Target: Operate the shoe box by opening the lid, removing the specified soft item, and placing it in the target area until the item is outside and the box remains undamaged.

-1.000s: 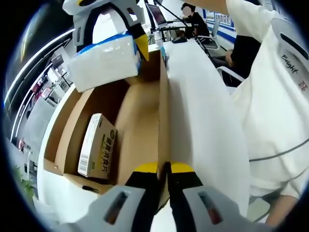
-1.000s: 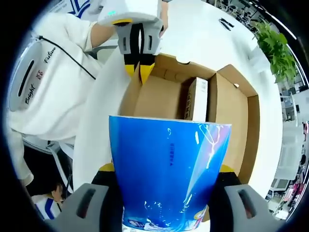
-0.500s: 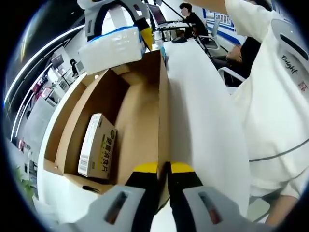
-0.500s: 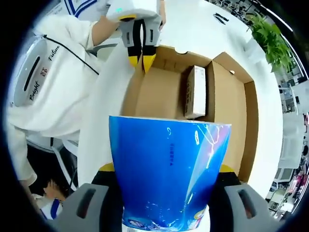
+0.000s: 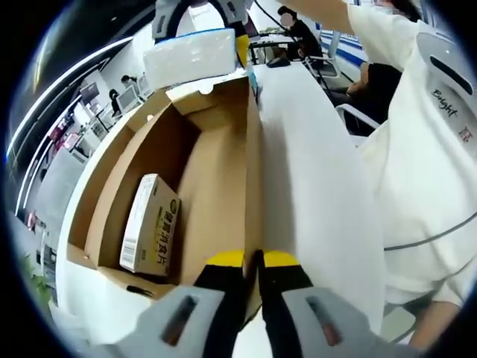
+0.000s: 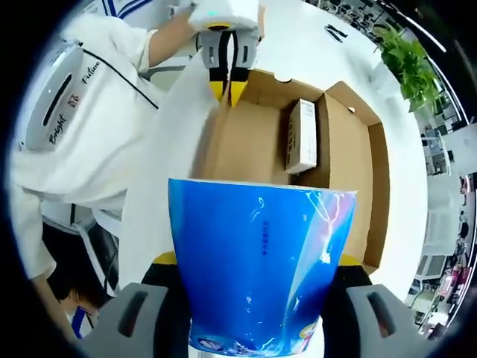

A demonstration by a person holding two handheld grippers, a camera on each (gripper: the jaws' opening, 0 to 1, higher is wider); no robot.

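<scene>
**Tissue pack lifted clear, box wall pinched**

In the left gripper view, my left gripper [image 5: 252,262] has its yellow-tipped jaws nearly together, pinching the upright side wall of the shoe box [image 5: 216,171] at 6 o'clock. The box stands open, and I count one thing inside: a small carton [image 5: 151,224] lying flat on the floor of the box toward 8 o'clock. At 12 o'clock the right gripper [image 5: 201,19] holds the tissue pack [image 5: 192,58] above the far end of the box, outside it. The white lid [image 5: 313,186] spreads away from the pinched wall toward 3 o'clock, and a person's white sleeve [image 5: 425,127] lies beyond it.

In the right gripper view, my right gripper's jaws are spread wide around the one blue tissue pack, gripping it at both sides, and it covers the lower middle. Beyond it at 12 o'clock the box lies open with the single carton inside. The left gripper grips the box's near wall at 12 o'clock. A potted plant [image 6: 408,66] stands at 2 o'clock.
</scene>
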